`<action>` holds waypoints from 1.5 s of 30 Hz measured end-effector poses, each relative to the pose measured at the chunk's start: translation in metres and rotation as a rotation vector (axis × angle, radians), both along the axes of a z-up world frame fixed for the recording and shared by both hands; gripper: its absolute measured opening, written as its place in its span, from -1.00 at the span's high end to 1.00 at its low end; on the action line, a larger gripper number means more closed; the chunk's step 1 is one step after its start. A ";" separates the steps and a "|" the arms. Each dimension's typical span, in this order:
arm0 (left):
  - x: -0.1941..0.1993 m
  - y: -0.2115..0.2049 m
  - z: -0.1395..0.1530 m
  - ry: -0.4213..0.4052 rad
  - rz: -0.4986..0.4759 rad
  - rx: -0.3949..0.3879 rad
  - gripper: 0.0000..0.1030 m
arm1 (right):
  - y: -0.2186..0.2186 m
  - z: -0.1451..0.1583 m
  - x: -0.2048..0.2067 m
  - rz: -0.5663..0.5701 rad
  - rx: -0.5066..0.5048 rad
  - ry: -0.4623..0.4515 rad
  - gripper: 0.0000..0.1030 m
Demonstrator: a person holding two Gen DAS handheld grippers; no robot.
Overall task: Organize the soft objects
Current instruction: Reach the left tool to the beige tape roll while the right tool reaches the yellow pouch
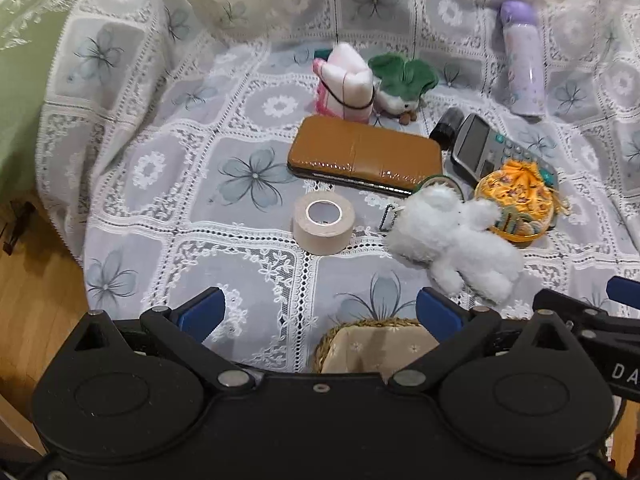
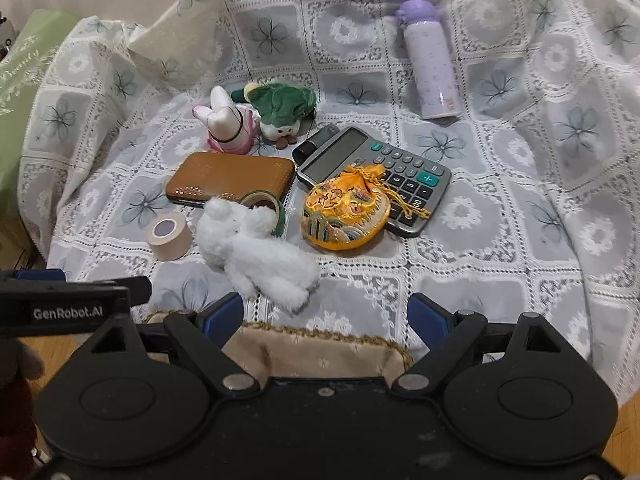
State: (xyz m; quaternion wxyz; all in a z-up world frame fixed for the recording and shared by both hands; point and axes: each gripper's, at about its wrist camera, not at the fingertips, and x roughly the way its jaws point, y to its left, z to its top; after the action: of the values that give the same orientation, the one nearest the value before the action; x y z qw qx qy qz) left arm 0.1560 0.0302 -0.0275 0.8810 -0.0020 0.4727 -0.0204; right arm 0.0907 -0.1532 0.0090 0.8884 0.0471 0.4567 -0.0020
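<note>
A fluffy white plush (image 1: 456,236) (image 2: 256,248) lies on the lace cloth in front of both grippers. A pink-and-white plush (image 1: 346,80) (image 2: 228,122) and a green-leafed plush (image 1: 402,80) (image 2: 280,110) sit farther back. A yellow embroidered pouch (image 1: 516,204) (image 2: 344,212) rests partly on a calculator (image 2: 380,168). A lined woven basket (image 1: 372,344) (image 2: 320,350) sits right below the grippers. My left gripper (image 1: 320,312) is open and empty. My right gripper (image 2: 326,314) is open and empty.
A brown case (image 1: 366,154) (image 2: 232,176), a beige tape roll (image 1: 324,222) (image 2: 168,234), a green tape roll (image 2: 266,204) and a purple bottle (image 1: 522,60) (image 2: 430,60) lie on the cloth. Wooden floor (image 1: 36,288) shows at the left. A green bag (image 2: 24,64) stands far left.
</note>
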 end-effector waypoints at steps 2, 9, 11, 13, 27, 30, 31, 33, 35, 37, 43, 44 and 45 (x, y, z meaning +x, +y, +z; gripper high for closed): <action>0.007 0.000 -0.004 0.017 0.002 -0.007 -0.91 | 0.000 -0.006 0.009 -0.001 -0.008 0.010 -0.72; 0.030 -0.002 -0.015 0.048 -0.021 0.002 -0.91 | -0.005 -0.023 0.036 -0.026 -0.001 0.042 -0.72; 0.038 0.001 -0.018 0.062 -0.018 -0.006 -0.91 | 0.001 -0.024 0.038 0.000 -0.015 0.030 -0.72; 0.046 0.003 -0.020 0.071 -0.016 -0.011 -0.91 | 0.005 -0.024 0.039 0.027 -0.018 0.020 -0.73; 0.090 0.010 -0.040 0.112 -0.089 -0.046 -0.76 | -0.016 -0.030 0.071 -0.090 0.008 0.007 -0.80; 0.095 0.012 -0.048 0.128 -0.088 -0.042 -0.76 | -0.019 -0.033 0.074 -0.102 0.019 0.002 -0.83; 0.096 0.011 -0.049 0.127 -0.093 -0.041 -0.77 | -0.020 -0.034 0.075 -0.103 0.024 -0.004 -0.87; 0.094 0.009 -0.051 0.120 -0.104 -0.028 -0.79 | -0.020 -0.034 0.075 -0.109 0.033 -0.027 -0.99; 0.094 0.008 -0.052 0.115 -0.112 -0.016 -0.83 | -0.019 -0.033 0.074 -0.130 0.027 -0.073 -0.99; 0.096 0.008 -0.053 0.118 -0.117 -0.020 -0.91 | -0.017 -0.032 0.073 -0.174 -0.002 -0.108 -0.99; 0.097 0.007 -0.054 0.113 -0.108 -0.023 -0.93 | -0.015 -0.034 0.085 -0.172 -0.036 -0.106 -0.98; 0.097 0.007 -0.054 0.112 -0.109 -0.022 -0.93 | -0.017 -0.036 0.088 -0.177 -0.012 -0.088 -0.95; 0.097 0.007 -0.054 0.115 -0.112 -0.020 -0.93 | -0.020 -0.038 0.091 -0.188 0.022 -0.063 -0.93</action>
State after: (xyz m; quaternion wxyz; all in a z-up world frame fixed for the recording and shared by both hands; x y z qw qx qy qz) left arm 0.2531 0.0372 -0.0817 0.8499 0.0145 0.5214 -0.0744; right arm 0.1821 -0.1732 -0.0291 0.8976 0.0993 0.4223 -0.0788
